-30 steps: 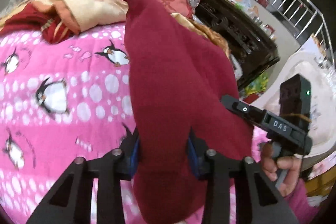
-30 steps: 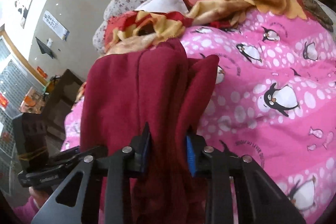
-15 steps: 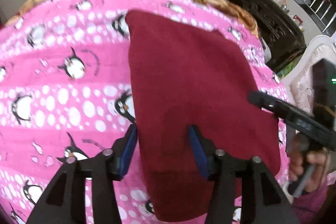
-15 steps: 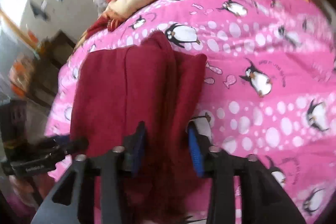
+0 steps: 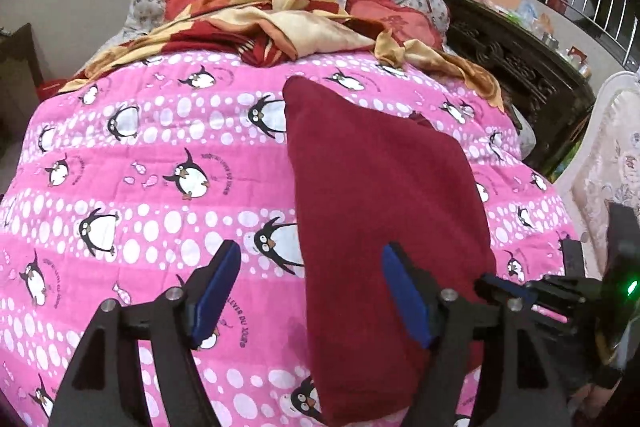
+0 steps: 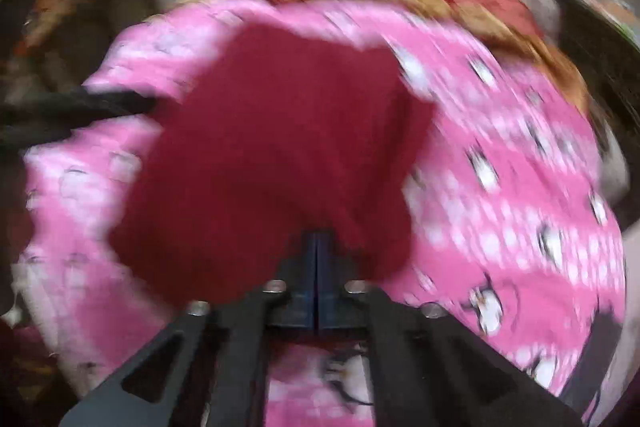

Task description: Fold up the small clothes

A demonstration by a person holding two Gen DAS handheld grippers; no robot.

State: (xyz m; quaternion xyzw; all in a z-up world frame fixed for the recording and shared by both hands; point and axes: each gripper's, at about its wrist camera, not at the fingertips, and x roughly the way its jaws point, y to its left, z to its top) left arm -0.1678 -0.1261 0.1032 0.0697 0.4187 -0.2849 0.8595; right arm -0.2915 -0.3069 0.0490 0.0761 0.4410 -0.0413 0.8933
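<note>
A folded dark red garment [image 5: 380,195] lies flat on the pink penguin quilt [image 5: 140,163]. My left gripper [image 5: 312,291] is open above its near left edge, one blue pad over the quilt, the other over the cloth, holding nothing. The right gripper shows at the left wrist view's right edge [image 5: 508,291], beside the garment's right edge. In the blurred right wrist view my right gripper [image 6: 318,247] has its blue pads pressed together at the near edge of the garment [image 6: 272,147]; I cannot tell whether cloth is pinched between them.
Red and gold bedding [image 5: 280,27] and pillows are heaped at the head of the bed. A dark carved cabinet [image 5: 516,67] stands at the right, and a white upholstered seat [image 5: 608,155] is near the bed's right edge.
The garment went from hanging in both grippers to lying flat on the quilt. My left gripper opened and let it go. My right gripper's pads closed together and its view is swinging fast.
</note>
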